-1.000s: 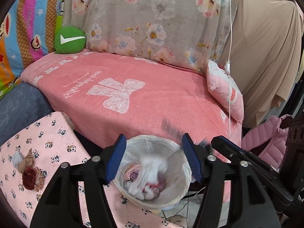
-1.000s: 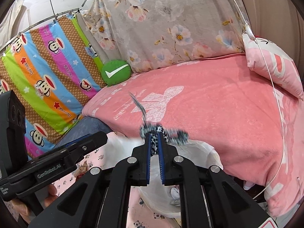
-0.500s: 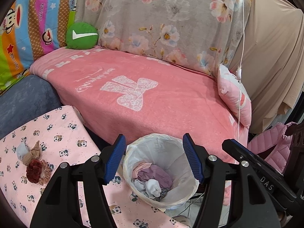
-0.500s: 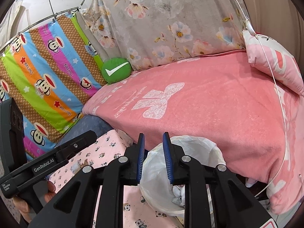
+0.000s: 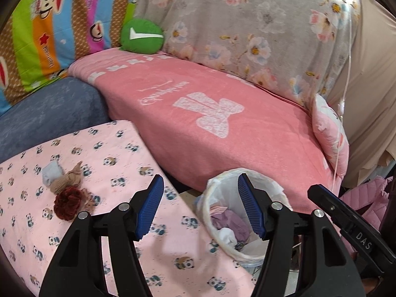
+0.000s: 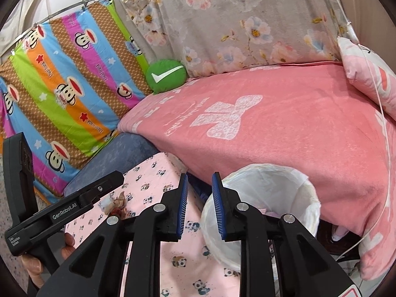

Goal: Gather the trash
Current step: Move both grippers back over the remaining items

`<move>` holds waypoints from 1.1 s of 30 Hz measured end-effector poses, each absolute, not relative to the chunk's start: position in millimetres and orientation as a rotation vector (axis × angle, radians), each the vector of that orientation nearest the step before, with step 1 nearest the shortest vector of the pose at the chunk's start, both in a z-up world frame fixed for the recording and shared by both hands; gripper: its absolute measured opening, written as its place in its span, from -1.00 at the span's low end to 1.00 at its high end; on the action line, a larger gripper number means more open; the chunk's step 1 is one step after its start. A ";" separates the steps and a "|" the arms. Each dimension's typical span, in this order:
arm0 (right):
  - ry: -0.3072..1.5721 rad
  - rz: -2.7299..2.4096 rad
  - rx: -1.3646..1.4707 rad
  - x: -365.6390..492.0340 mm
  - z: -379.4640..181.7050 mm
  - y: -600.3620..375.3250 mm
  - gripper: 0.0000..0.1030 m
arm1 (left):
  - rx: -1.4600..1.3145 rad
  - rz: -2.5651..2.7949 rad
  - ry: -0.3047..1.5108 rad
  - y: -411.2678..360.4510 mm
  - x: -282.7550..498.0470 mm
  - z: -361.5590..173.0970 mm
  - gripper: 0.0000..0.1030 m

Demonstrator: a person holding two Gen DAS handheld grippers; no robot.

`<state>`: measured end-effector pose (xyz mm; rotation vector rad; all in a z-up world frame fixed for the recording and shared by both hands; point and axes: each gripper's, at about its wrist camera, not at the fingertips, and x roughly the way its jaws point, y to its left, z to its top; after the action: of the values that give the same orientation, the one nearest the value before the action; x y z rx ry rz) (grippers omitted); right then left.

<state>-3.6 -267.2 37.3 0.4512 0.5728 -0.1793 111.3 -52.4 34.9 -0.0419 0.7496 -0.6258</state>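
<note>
A white-lined trash bin [image 5: 250,180] stands at the table's right edge, with purple and white scraps inside; it also shows in the right wrist view [image 6: 267,180]. A small pile of trash lies on the panda-print table: a dark red fuzzy piece [image 5: 68,203], a tan piece [image 5: 68,179] and a pale blue piece [image 5: 50,173]; it shows partly in the right wrist view [image 6: 116,204]. My left gripper [image 5: 200,206] is open and empty, above the table and bin edge. My right gripper [image 6: 199,204] is open and empty, left of the bin.
The pink panda-print table [image 5: 118,153] stands in front of a sofa covered by a pink blanket [image 5: 222,123]. A green cushion [image 5: 141,37] and a pink pillow [image 5: 329,128] lie on it. A thin white cord [image 5: 346,74] hangs at the right.
My right gripper opened and dropped a patterned scrap into the bin. Both grippers have swung left, so the table and its trash pile show more.
</note>
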 end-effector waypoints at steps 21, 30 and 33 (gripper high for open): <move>0.759 0.012 0.348 84.5 -12.6 -130.3 -0.52 | -0.145 -0.336 0.856 88.0 167.5 -20.7 0.25; 0.849 0.069 0.309 130.1 -48.2 -78.5 -0.52 | -0.152 -0.240 0.924 131.6 193.2 -52.9 0.25; 0.881 0.082 0.294 146.6 -61.6 -63.9 -0.52 | -0.156 -0.230 0.952 139.6 201.7 -64.5 0.25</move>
<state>146.6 -63.9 -61.6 0.2937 0.8815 0.0818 201.7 139.6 -64.5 -0.1562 0.9521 -0.2296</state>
